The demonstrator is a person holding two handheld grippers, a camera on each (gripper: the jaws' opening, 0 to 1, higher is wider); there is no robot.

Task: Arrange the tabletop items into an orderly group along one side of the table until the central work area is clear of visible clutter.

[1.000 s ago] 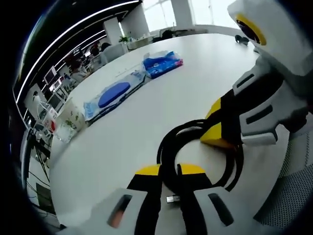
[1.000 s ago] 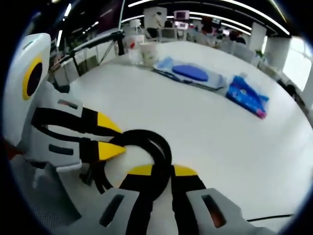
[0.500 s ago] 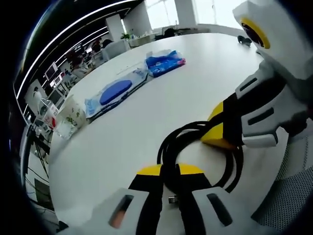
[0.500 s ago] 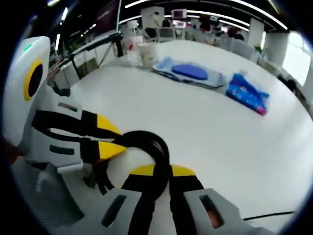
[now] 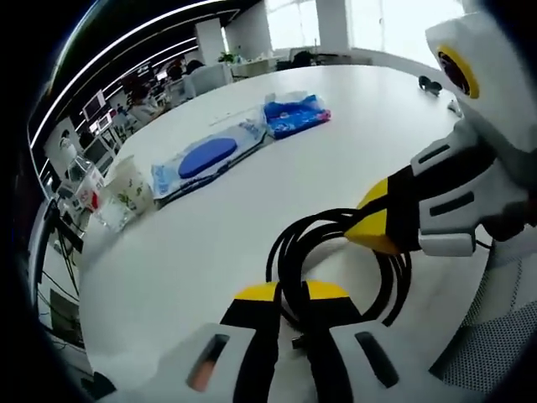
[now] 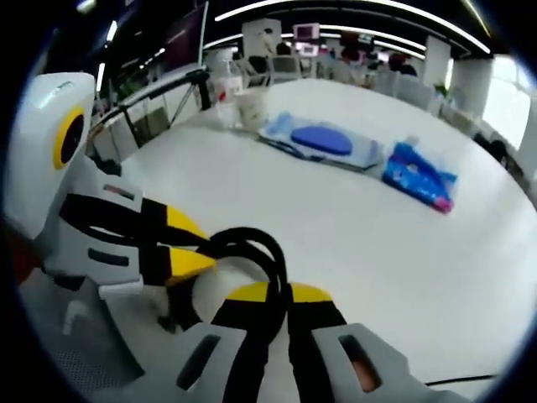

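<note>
I hold a coiled black cable (image 5: 336, 260) with both tools at once. My left gripper (image 5: 291, 293) has its yellow-tipped jaws pressed in on the strands nearest me, and my right gripper (image 6: 268, 294) pinches the same coil on another part of the loop; in the left gripper view it reaches in from the right with its tips closed on the bundle.

Compared with a second ago, the coil sits a little differently between my tools: in the right gripper view the loop (image 6: 247, 252) now stands up more, arching above the white table (image 6: 361, 243) rather than lying flat, and in the left gripper view the strands look drawn tighter together. Much of the background shift is my own hands moving, so I read this as a small lift and gather, not a carry.

The rest is lined up along the far side of the table: a cup (image 5: 126, 186) at one end, a clear packet with a blue oval pad (image 5: 205, 158) beside it, then a blue and pink packet (image 5: 295, 112).

That row looks like the orderly group, so my guess is the cable is the last clutter in the middle, and it now needs carrying over there while kept bundled.
</note>
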